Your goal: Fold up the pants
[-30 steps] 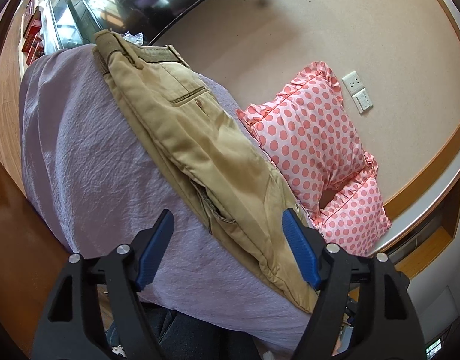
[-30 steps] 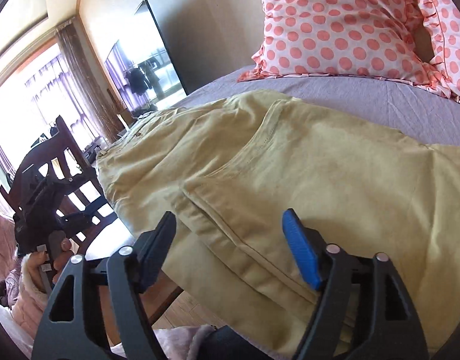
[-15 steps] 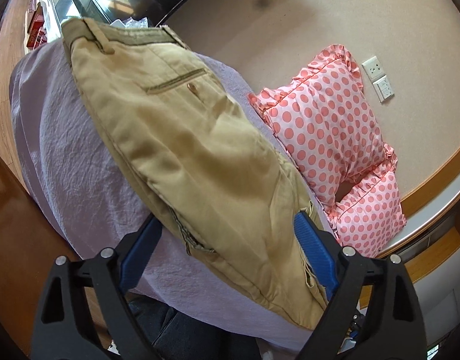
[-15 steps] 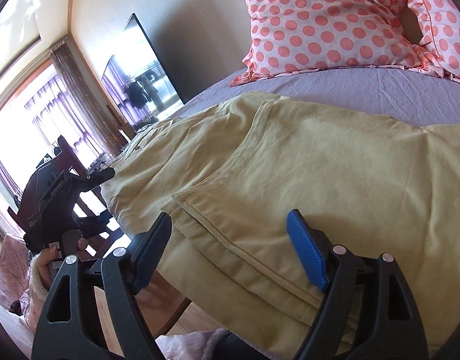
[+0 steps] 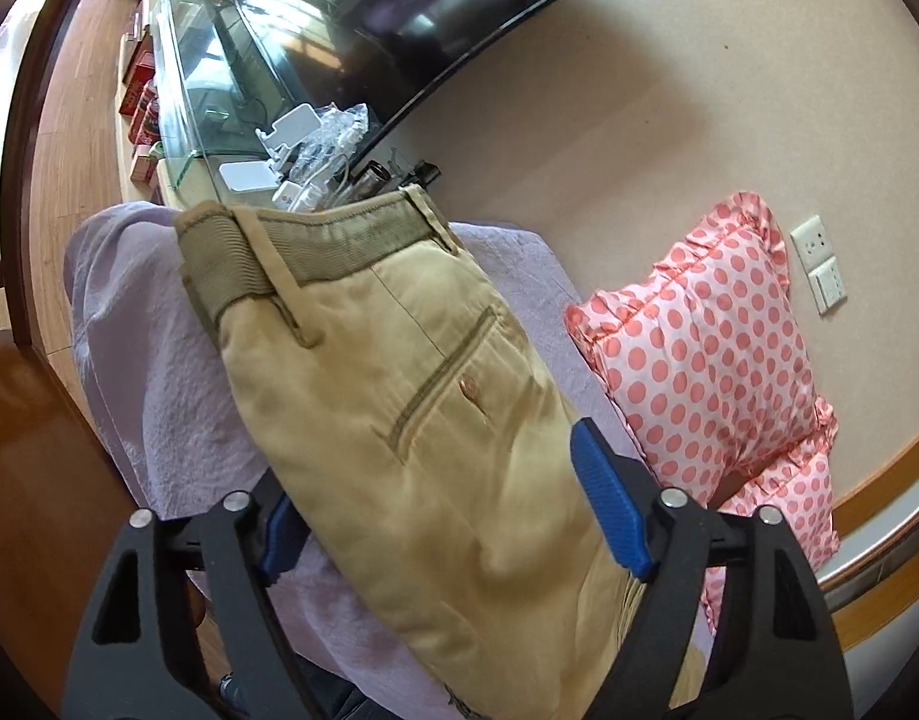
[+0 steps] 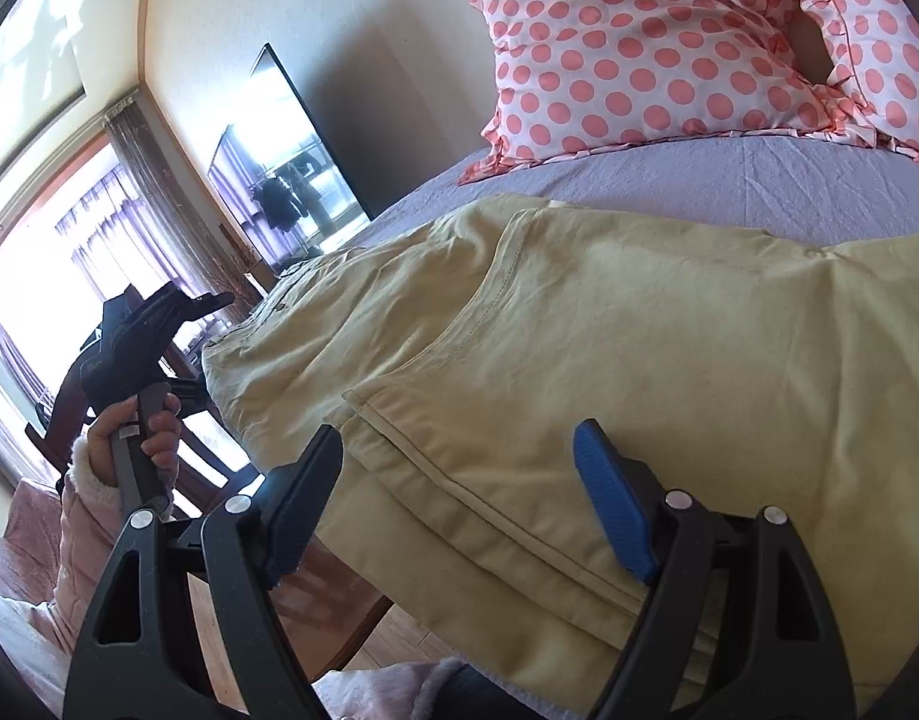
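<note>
The left gripper (image 5: 441, 516) and right gripper (image 6: 456, 498) are gaping wide around khaki pants (image 5: 399, 420) lying on a lilac bedsheet (image 5: 153, 372), one left pad partly hidden; polka-dot pillows (image 6: 651, 42) are resting beyond the pants.
</note>
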A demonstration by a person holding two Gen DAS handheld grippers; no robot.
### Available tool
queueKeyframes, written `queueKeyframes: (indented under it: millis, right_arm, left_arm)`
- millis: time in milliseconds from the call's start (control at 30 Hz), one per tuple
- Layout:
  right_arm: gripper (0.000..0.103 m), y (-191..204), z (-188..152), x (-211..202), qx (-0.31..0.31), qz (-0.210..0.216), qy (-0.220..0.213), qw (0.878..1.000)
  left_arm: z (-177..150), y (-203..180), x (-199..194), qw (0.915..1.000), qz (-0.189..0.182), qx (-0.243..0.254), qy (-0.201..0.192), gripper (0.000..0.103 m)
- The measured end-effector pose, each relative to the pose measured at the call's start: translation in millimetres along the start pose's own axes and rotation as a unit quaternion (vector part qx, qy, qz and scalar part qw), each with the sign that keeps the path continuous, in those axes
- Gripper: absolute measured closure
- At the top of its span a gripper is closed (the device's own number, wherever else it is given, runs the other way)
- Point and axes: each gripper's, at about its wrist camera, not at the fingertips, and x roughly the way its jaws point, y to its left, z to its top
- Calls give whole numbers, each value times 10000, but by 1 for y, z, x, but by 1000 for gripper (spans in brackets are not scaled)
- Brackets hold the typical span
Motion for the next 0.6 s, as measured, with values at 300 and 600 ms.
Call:
queueKeyframes:
  millis: [300,600]
  right_arm:
    - [19,-43,-3,-58,466,-349,-737,9956]
    - [13,-118,-10,-162,1675,-1454,-2022,9539]
  left_arm:
    - [-25,-134,-15,9673,259,2436,-656,95]
    - [-244,-298,-18,8122,-2291,5231,1186,94]
